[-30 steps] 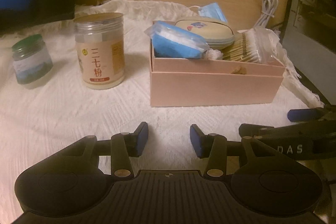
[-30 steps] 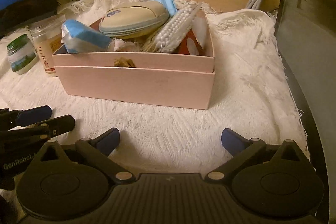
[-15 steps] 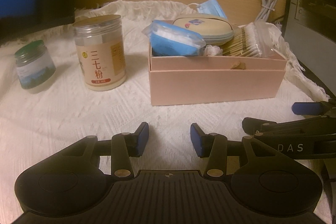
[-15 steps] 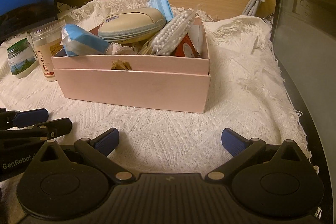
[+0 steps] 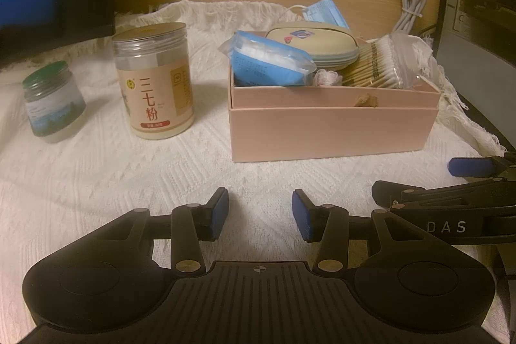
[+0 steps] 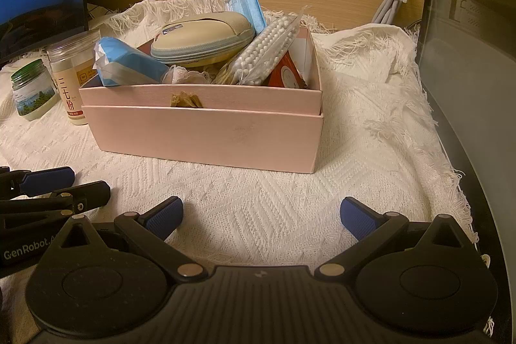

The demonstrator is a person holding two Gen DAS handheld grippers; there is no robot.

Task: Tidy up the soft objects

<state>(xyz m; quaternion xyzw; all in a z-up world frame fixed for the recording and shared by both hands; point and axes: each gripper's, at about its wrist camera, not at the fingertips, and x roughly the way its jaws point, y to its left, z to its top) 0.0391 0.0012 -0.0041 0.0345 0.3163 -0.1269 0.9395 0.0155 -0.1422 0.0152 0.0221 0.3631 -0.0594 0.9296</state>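
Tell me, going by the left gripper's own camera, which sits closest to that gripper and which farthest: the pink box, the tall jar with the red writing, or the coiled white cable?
From the left gripper:
1. Pink box, ahead and slightly right.
2. Tall jar, ahead to the left, nearly as close; these two are hard to separate.
3. Coiled white cable, far right against the wooden wall, clearly farthest.

A: Where does the left wrist view sit?
B: Low over the white cloth (image 5: 96,182), looking forward at the pink box (image 5: 332,131) from near, front-left.
A: And the right wrist view?
B: Equally low and near, facing that box (image 6: 206,137) from front-right. Both share box and cloth.
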